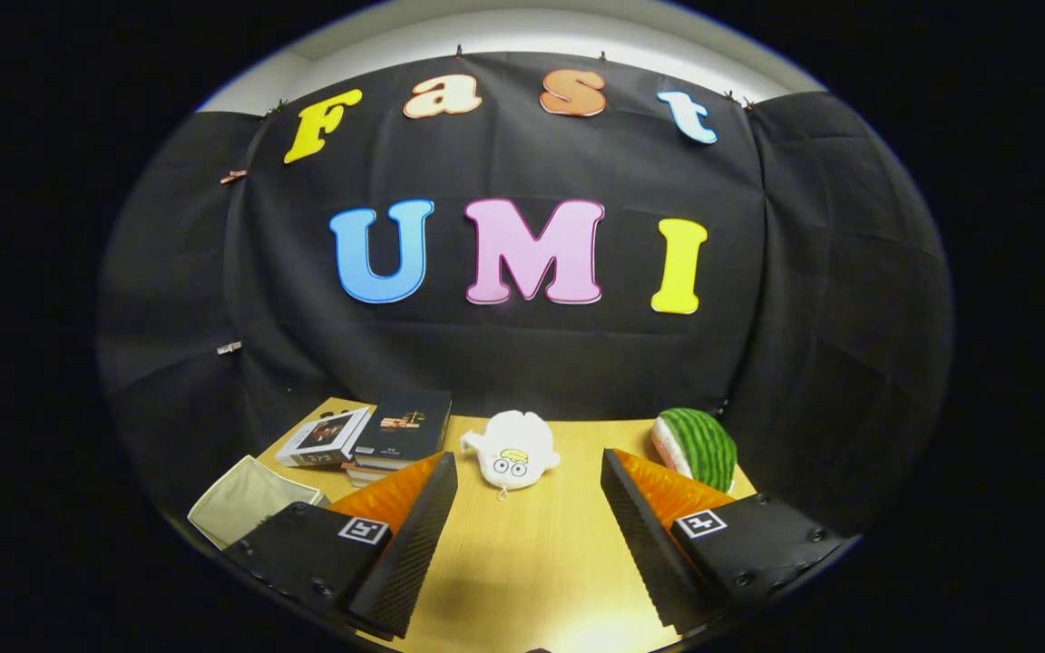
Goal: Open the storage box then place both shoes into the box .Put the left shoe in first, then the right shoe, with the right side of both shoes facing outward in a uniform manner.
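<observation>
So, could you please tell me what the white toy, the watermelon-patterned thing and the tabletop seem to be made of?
White toy, just beyond the open gripper: soft plush, judging by its matte, fuzzy, rounded outline.
Watermelon-patterned thing: probably plush or fabric; the striped green surface looks matte and slightly fuzzy.
Tabletop: light wood or wood-look laminate, with fine grain and a smooth sheen.

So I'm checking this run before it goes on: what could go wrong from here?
1. The fingers stand open over bare table, with no shoes ahead, so the first reach may go astray.
2. The white plush toy lies just beyond the fingers and could be knocked.
3. The book stack and the watermelon plush crowd the far edge, leaving little room.
</observation>
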A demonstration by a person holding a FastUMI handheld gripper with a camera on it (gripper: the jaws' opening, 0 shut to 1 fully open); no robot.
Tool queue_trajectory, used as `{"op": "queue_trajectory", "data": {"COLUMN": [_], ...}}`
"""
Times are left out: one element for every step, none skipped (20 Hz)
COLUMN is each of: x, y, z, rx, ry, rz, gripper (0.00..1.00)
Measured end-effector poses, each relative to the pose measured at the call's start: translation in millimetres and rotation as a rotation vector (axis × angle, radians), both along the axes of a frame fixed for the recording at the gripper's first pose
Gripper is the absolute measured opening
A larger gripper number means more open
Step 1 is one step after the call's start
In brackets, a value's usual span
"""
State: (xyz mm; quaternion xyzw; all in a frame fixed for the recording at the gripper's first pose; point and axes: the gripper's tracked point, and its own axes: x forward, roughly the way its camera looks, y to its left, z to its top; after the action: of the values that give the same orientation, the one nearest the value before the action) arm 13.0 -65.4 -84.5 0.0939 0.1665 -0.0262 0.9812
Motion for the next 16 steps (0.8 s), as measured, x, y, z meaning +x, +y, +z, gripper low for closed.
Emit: {"op": "queue_trajectory", "data": {"x": [-6, -11, -15, -18, -20, -23, -25, -26, -26, -26, -26, -26, -26, -25, -25, -25], "y": [-8, -14, -20, -28, -34, -40, -46, -51, -56, -59, -62, -66, -69, -72, -74, -75], "z": [-1, 0, 2, 3, 6, 10, 12, 13, 16, 16, 15, 12, 11, 11, 10, 9], "rx": [-0.01, -0.013, -0.017, -0.022, -0.02, -0.02, -0.021, -0.021, -0.015, -0.011, -0.012, -0.013, -0.01, -0.004, -0.001, -0.001], "ry": [-0.01, -0.021, -0.03, -0.038, -0.05, -0.062, -0.073, -0.084, -0.094, -0.102, -0.103, -0.102, -0.102, -0.102, -0.102, -0.102], "rz": [-0.007, -0.01, -0.013, -0.018, -0.02, -0.023, -0.026, -0.034, -0.04, -0.041, -0.043, -0.047, -0.05, -0.052, -0.056, -0.055], "gripper": [0.98, 0.98, 0.98, 0.98, 0.98, 0.98, 0.98, 0.98, 0.98, 0.98, 0.98, 0.98, 0.98, 0.98, 0.98, 0.98]}}
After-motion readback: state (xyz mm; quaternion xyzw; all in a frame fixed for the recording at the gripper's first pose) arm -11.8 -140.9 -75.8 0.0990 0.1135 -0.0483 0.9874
